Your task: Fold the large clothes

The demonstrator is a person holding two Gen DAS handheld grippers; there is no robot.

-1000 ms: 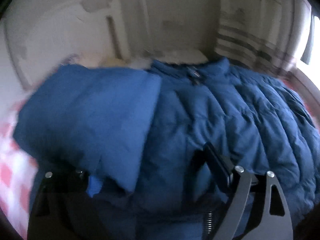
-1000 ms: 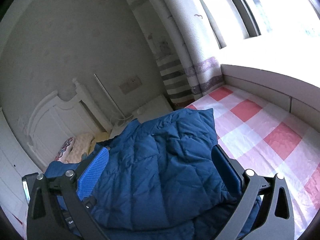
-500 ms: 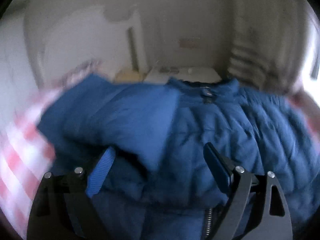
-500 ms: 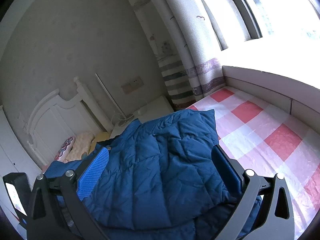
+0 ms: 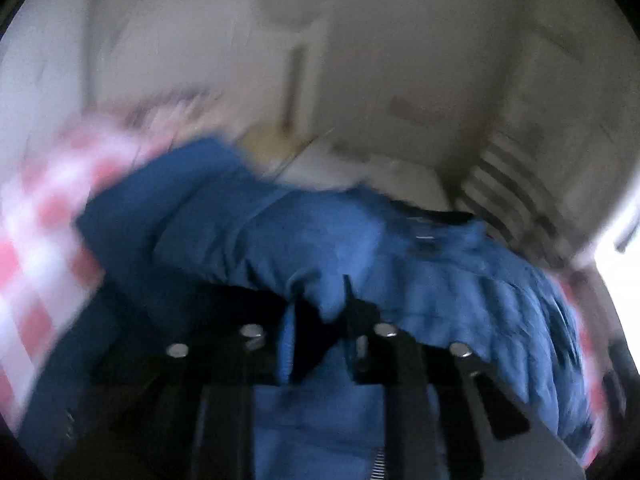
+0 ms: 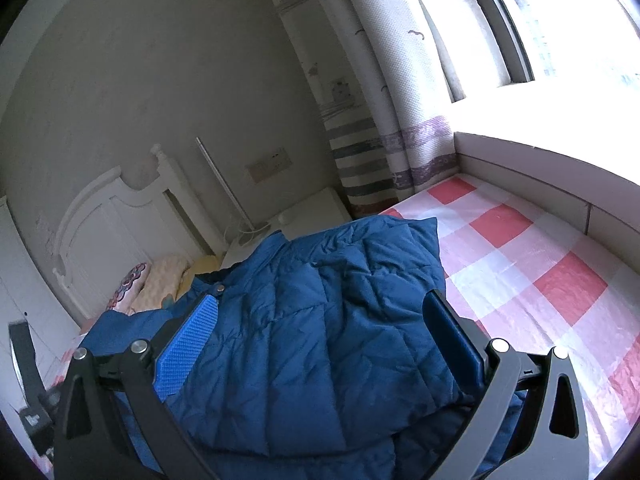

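Blue padded jacket (image 6: 320, 332) lies on the bed, on a red/white check sheet (image 6: 532, 276), toward the headboard end, w/ bare sheet stretching to the window-side edge.

Right wrist view, sharp: right tongs (image 6: 320, 336) spread wide, blue ribbed pad (image 6: 188, 352) on one side, dark pad on the other, jacket's folded-over quilted panel lying between them. Neither pad visibly presses the fabric; nothing gripped. This view alone shows the room clearly: white headboard (image 6: 116, 224) at the bed's head, patterned pillow (image 6: 132, 288) and a pale yellow one beside it, white nightstand (image 6: 308, 212) at the head corner, striped curtain (image 6: 384, 136) and bright window ledge along the far edge of the bed. Collar snap shows near the pillows. A dark bit of the other rig shows at lower left of this view.

Left wrist view, heavy motion blur: left tongs (image 5: 320, 320) nearly closed, only a narrow gap, w/ a fold of the jacket (image 5: 320, 248) pinched up between the tips. This view alone shows that grip, plus check sheet (image 5: 36, 240) on the bed's other side and the jacket's collar/zip area, smeared. Headboard and curtain only vague shapes here.
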